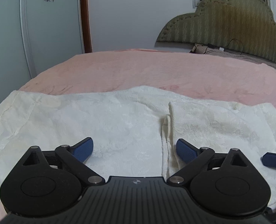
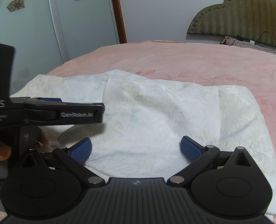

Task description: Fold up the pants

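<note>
White textured pants (image 1: 104, 123) lie flat on the pink bed, with one end folded back over them as a flap (image 1: 212, 123) on the right. My left gripper (image 1: 134, 149) is open and empty, low over the near part of the pants, beside the flap's edge. A blue fingertip (image 1: 274, 161) of the right gripper shows at the right edge. In the right wrist view the pants (image 2: 156, 115) fill the middle. My right gripper (image 2: 136, 148) is open and empty over the folded part. The left gripper's body (image 2: 63, 113) shows side-on at the left.
The pink bedspread (image 1: 138, 71) stretches beyond the pants. An olive padded headboard (image 1: 231, 20) stands at the back right, with a cable and small items (image 1: 220, 48) at its foot. A wardrobe with flower decals (image 2: 26, 28) stands at the left.
</note>
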{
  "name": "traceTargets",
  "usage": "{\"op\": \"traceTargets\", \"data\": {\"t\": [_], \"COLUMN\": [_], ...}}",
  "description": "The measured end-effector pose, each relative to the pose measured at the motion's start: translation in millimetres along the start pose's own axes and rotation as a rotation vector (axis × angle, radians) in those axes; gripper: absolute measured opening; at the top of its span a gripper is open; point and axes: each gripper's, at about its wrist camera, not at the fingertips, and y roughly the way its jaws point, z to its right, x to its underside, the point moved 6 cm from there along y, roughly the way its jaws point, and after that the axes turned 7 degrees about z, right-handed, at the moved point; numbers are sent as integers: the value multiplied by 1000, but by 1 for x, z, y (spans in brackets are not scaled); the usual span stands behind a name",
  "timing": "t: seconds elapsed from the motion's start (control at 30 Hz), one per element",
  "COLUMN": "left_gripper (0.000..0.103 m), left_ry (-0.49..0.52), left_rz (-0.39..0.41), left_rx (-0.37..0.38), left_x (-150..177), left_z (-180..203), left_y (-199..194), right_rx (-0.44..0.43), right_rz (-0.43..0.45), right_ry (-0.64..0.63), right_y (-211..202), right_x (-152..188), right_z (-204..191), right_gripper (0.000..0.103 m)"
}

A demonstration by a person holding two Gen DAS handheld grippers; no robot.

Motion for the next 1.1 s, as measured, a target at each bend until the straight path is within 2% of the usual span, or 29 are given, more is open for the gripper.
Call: {"op": "traceTargets", "data": {"t": [0.17, 0.27, 0.4, 0.53, 0.67, 0.73, 0.8, 0.87, 1.1], "left_gripper": [95, 96, 96, 94, 92, 91, 91, 92, 96], "left_ry": [-19, -19, -106, -225, -421, -543, -666, -763, -914], "left_rz": [-1, -34, -37, -58, -105, -132, -160, -177, -170], "left_rx": [18, 29, -36, -166, -228, -207, -142, -72, 83], "left_x": [-3, -1, -1, 4, 14, 21, 29, 35, 34], "left_z": [-14, -35, -86, -150, -212, -237, -254, -263, -268], "left_y": [-26, -44, -67, -82, -90, -91, -88, -86, -73], "right_rx": [46, -13, -50, -127, -172, -171, -172, -169, -82], "right_rz": [44, 116, 184, 229, 268, 265, 247, 241, 267], "right_ry": [2, -75, -359, -661, -893, -999, -1067, -1080, -1059], "right_y": [-5, -11, -11, -5, 1, 9, 18, 26, 63], "right_x": [-4, -14, -21, -10, 11, 22, 33, 34, 18], "right_z": [-9, -38, -101, -172, -226, -244, -256, -264, -284], "right_gripper": [102, 102, 102, 102, 102, 102, 102, 100, 101]}}
